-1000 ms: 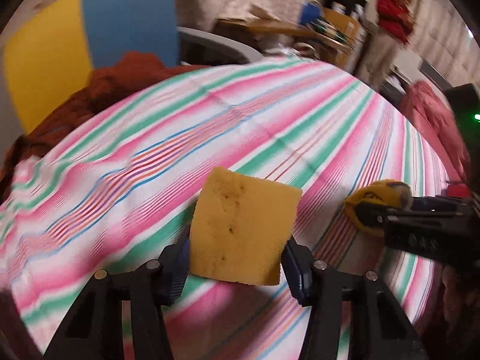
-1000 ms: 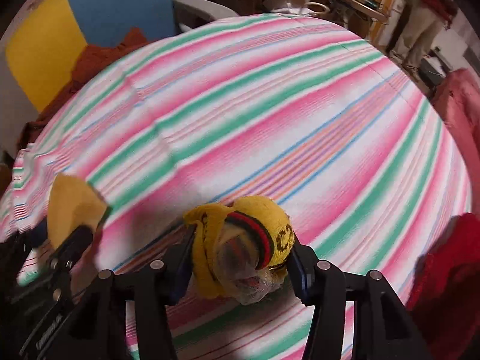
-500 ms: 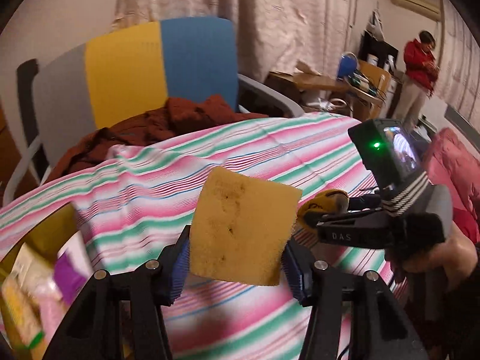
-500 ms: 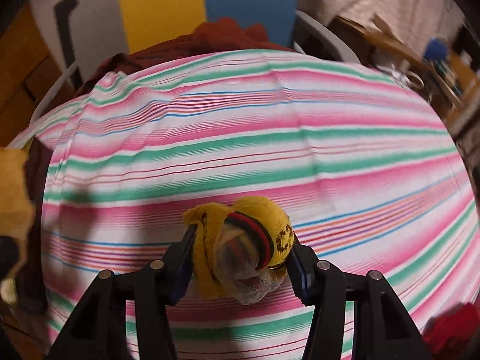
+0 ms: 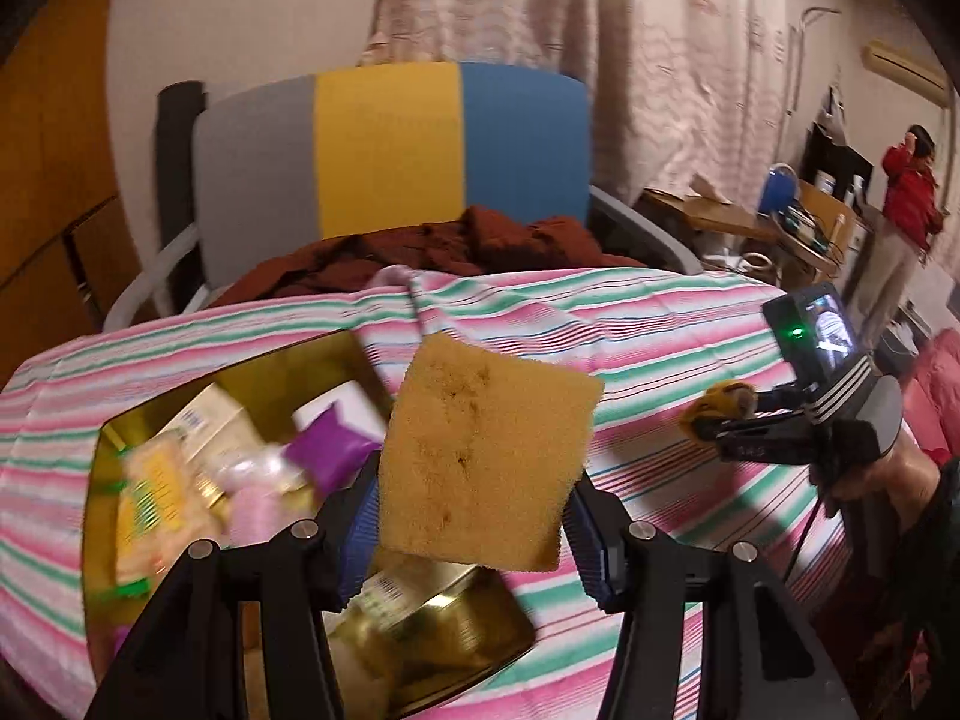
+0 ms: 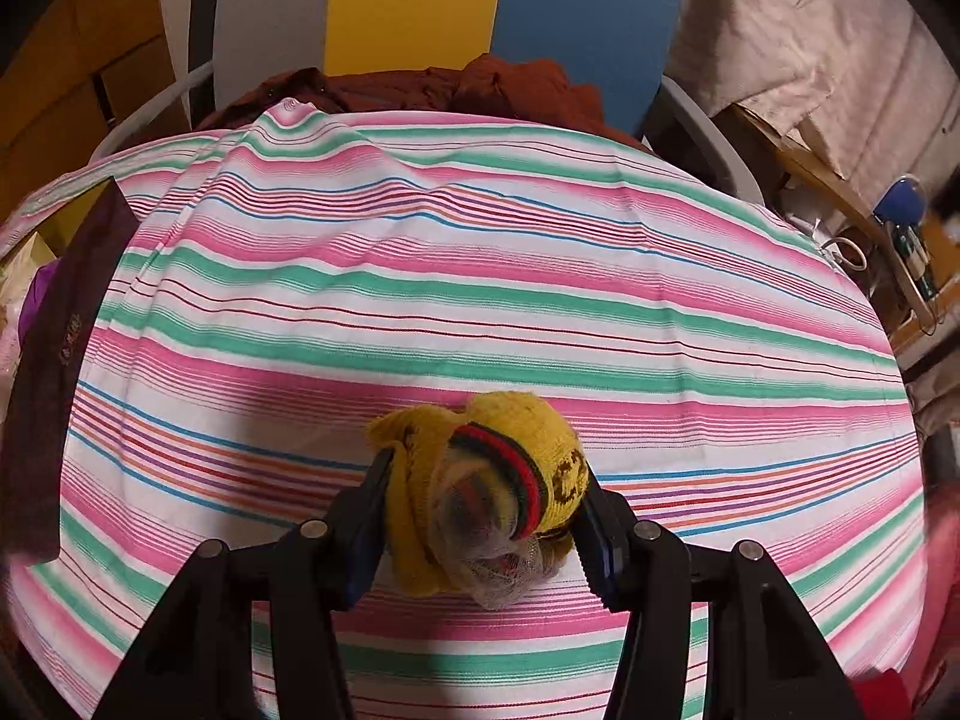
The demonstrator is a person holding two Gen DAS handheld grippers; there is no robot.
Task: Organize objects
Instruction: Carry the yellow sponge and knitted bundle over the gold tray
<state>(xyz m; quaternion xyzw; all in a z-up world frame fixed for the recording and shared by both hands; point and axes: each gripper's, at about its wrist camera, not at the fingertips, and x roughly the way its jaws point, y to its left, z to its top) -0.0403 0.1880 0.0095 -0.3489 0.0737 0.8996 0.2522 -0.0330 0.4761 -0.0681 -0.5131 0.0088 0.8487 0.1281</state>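
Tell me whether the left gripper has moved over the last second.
Yes. The left gripper, shut on the sponge, has swung left: the gold box on the striped tablecloth, earlier out of view, now lies beneath it.

Left wrist fisheye: looks forward along fingers, down-tilted, close over gold box (image 5: 288, 372) at table's left end, chair (image 5: 390, 150) beyond. Right wrist fisheye: close above striped cloth (image 6: 480, 276), facing same chair (image 6: 420, 0). Shared: cloth, chair, probably box edge at far left. Right gripper (image 5: 720, 414) visible in left view.
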